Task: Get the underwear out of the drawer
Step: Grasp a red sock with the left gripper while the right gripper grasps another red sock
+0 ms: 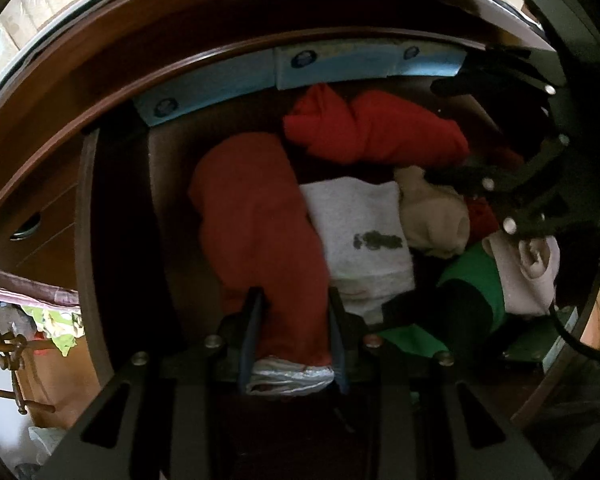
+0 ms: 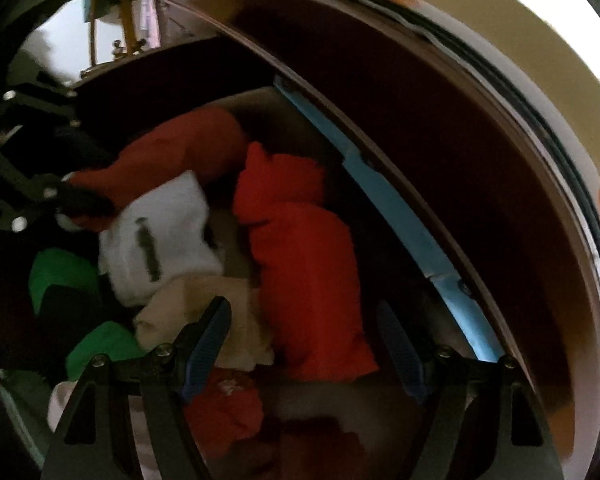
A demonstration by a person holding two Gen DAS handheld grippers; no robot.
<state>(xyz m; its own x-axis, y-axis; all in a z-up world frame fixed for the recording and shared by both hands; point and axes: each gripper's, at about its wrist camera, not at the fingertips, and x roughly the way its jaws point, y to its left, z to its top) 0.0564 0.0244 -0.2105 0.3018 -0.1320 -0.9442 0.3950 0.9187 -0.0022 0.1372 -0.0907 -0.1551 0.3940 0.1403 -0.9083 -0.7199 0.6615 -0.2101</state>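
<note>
An open dark wooden drawer (image 1: 116, 220) holds several rolled and folded garments. My left gripper (image 1: 294, 328) points down into it, shut on a rust-red rolled piece of underwear (image 1: 256, 232) near its white end. The same roll (image 2: 172, 148) shows in the right wrist view with the left gripper (image 2: 76, 196) pinching it. My right gripper (image 2: 304, 340) hangs open over a bright red garment (image 2: 300, 264), its blue pads apart on either side without pressing. In the left wrist view the right gripper (image 1: 436, 132) comes in from the right above that bright red garment (image 1: 372, 132).
A white garment with a dark print (image 1: 360, 232), a beige one (image 1: 432, 216), a green one (image 1: 476, 276) and a pale pink one (image 1: 536, 276) crowd the drawer. A light blue strip (image 1: 220, 84) lines its back wall. A brass rack (image 1: 12, 360) stands outside at the left.
</note>
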